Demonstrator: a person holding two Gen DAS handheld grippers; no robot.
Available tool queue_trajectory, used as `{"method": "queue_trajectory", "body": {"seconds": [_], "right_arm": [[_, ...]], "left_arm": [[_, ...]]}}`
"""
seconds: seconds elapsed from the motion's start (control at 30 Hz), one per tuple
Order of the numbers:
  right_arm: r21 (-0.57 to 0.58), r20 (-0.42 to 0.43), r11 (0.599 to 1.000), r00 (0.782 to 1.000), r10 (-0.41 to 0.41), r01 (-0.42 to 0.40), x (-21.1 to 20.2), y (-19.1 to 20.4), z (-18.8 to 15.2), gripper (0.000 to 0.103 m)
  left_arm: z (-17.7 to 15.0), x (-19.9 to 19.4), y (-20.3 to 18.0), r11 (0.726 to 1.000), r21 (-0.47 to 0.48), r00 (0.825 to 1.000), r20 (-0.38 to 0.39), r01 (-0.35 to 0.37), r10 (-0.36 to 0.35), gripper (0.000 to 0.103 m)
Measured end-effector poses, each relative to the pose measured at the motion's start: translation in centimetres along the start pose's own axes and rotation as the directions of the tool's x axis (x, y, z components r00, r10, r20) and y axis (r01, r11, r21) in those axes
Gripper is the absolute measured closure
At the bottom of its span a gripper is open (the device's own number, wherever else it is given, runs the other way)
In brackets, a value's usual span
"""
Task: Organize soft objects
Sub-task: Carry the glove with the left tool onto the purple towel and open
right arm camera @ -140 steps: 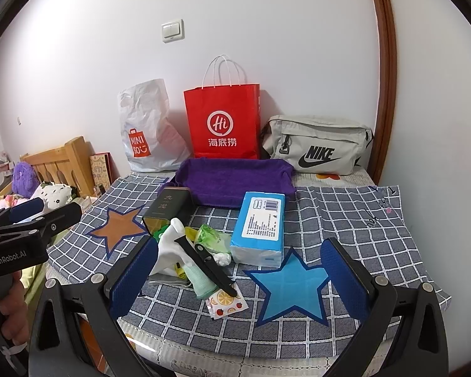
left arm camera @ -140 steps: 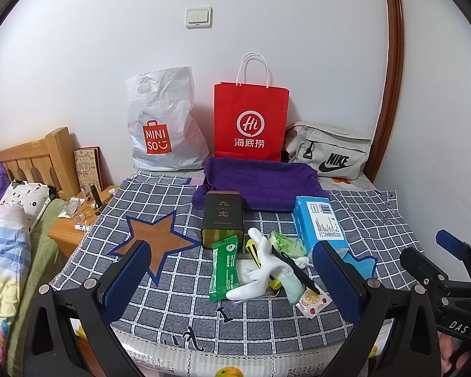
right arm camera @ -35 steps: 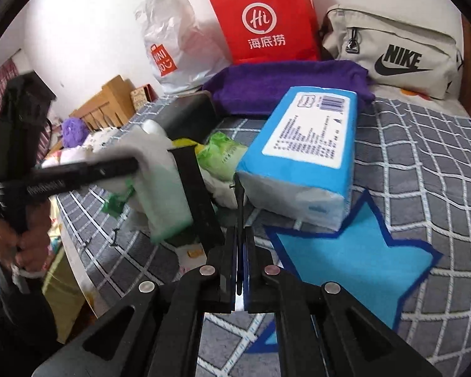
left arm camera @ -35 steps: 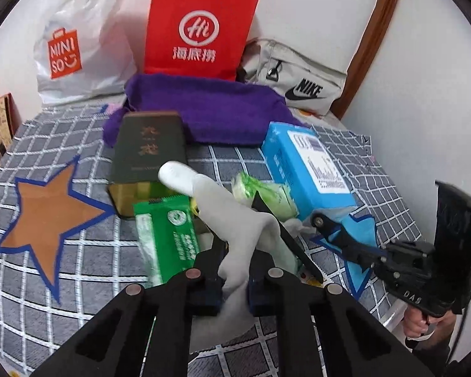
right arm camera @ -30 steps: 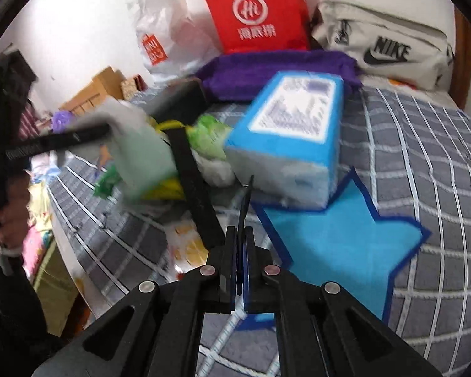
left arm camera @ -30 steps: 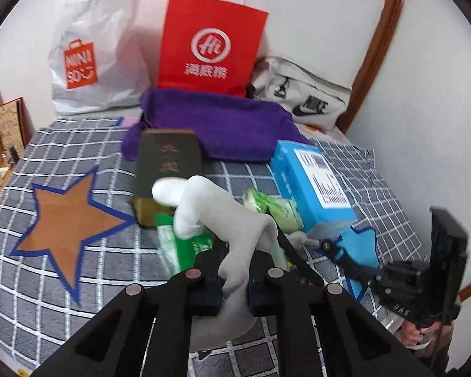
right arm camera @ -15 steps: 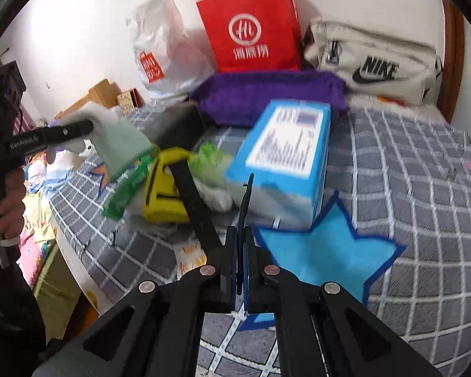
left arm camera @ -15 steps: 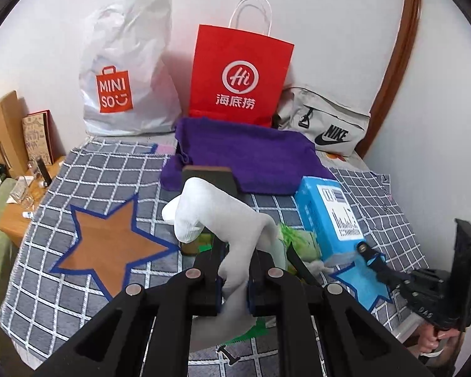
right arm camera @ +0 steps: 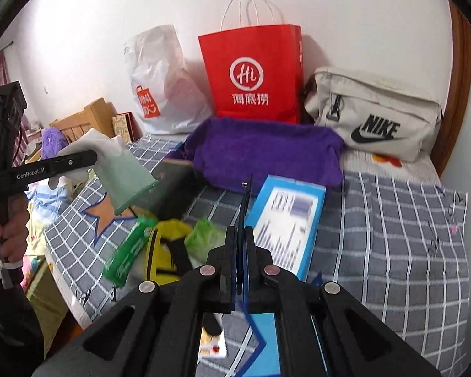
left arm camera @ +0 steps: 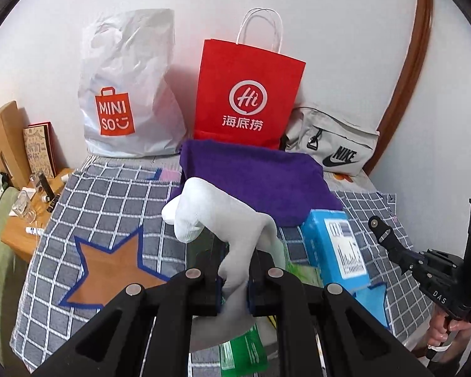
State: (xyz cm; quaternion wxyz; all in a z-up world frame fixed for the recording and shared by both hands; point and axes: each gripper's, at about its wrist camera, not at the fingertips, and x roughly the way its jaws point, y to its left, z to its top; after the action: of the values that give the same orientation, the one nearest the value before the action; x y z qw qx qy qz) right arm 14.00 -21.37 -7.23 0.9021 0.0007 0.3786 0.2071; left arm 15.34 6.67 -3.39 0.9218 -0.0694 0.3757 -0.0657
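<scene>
The left hand-held gripper [left arm camera: 234,286] is clamped on a white sock [left arm camera: 216,216] with a pale green cuff and holds it in the air above the checked cloth [left arm camera: 110,188] on the desk; in the right wrist view the sock [right arm camera: 116,163] hangs clear of everything below it. The right hand-held gripper [right arm camera: 241,279] has its fingers pressed together with only a thin dark strip between them; whether it holds that strip cannot be told.

The task looks barely begun: one soft item is lifted but not yet put anywhere. Left in the pile are a green packet [right arm camera: 128,248], a yellow item with a black strap [right arm camera: 166,251], a crumpled light green bag [right arm camera: 207,238] and a blue tissue pack [right arm camera: 285,216]. A dark box [right arm camera: 169,185] lies just behind them. The purple towel [left arm camera: 254,179] lies folded toward the back, in front of the red paper bag [left arm camera: 248,94], which stands between the white MINISO bag [left arm camera: 125,94] and the Nike pouch [left arm camera: 332,147]. Where the sock belongs is not evident.
</scene>
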Motion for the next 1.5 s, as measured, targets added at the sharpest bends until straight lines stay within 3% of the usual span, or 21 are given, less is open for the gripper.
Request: {"method": "queue_trajectory", "body": {"seconds": [0.57,1.03,1.5], "right_arm": [[0.025,0.009,0.999,0.999,-0.032,0.032,6.1,-4.0,8.3,0.100],[0.003,-0.068,0.999,0.996,-0.052,0.052,14.9,-7.3,13.1,0.100],[0.025,-0.179,0.999,0.983,-0.040,0.045,21.9,-10.6,12.8,0.100]], "left_arm": [[6.5,7.1,-0.2,1.000,0.019,0.999,-0.047,-0.019,0.020,0.092],[11.9,15.0,-0.8,1.000,0.028,0.996,-0.088,0.002,0.000,0.092],[12.6,22.7,0.1,1.000,-0.018,0.987,-0.160,0.012,-0.015,0.092]]}}
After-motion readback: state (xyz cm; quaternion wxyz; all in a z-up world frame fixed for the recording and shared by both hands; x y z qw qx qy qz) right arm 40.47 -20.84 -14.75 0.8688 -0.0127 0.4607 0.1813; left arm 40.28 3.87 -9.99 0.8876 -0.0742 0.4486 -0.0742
